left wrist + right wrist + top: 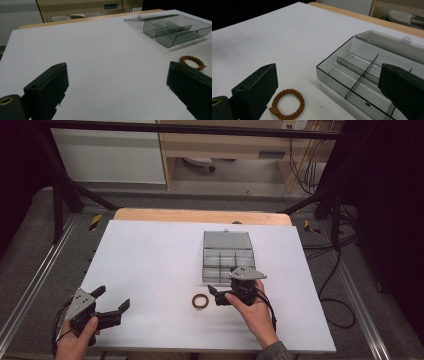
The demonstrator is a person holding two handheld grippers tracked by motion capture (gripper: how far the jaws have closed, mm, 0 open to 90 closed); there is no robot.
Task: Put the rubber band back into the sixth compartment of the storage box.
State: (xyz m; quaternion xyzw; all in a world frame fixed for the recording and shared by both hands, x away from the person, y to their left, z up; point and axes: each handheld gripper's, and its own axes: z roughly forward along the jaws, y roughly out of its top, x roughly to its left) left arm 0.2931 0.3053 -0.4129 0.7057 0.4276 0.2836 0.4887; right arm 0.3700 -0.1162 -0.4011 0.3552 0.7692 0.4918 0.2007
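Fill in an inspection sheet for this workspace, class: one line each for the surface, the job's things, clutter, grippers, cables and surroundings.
Surface: white table top, bare apart from the job's things.
Job's things: brown braided ring lying flat in front of the clear divided box, apart from it; box lid open, compartments look empty.
Clutter: nothing seen.
Grippers: right gripper open, beside the ring, not touching it; left gripper open, at the table's near left corner, holding nothing.
Cables: one trails from each gripper; more lie on the floor at right.
Surroundings: black frame bars, wooden furniture behind the table.
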